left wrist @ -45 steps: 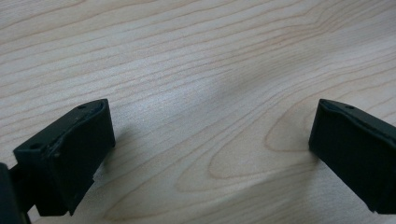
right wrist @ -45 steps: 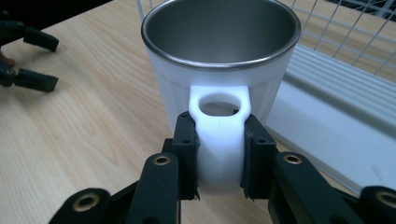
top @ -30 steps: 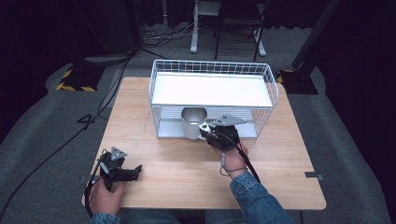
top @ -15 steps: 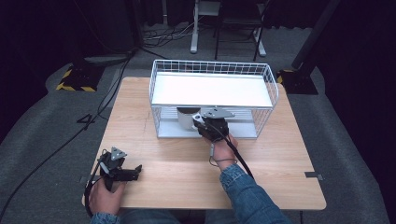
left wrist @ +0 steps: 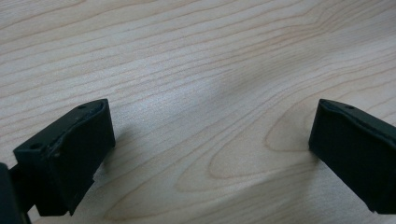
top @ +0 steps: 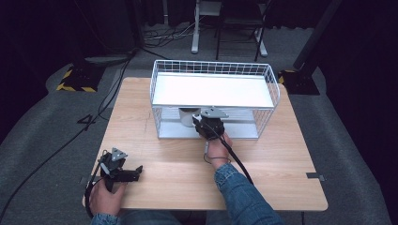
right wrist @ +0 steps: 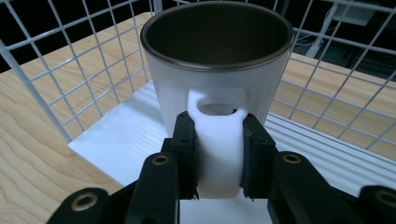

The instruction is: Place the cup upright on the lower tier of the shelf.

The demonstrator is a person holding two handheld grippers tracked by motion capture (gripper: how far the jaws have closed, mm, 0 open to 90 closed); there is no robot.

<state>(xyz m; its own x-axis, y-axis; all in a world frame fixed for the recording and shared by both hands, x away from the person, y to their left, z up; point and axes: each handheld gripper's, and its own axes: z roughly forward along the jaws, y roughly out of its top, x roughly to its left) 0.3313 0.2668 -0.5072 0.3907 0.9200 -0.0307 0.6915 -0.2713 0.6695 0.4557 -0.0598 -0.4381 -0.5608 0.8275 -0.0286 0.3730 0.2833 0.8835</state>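
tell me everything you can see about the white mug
The mug is white outside with a dark, empty inside and a thin dark rim. It stands upright, its wide white handle facing the right tool, whose two black jaws are shut on that handle from either side. It sits on the lower level of the white wire rack, under the rack's white shelf, towards the left. Material is hard to tell; it looks smooth and matte.

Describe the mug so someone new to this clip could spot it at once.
Find the white wire rack at the far side of the wooden table. On its lower shelf, near the front opening, stands a white mug with a dark inside. The right gripper is clamped on its handle.
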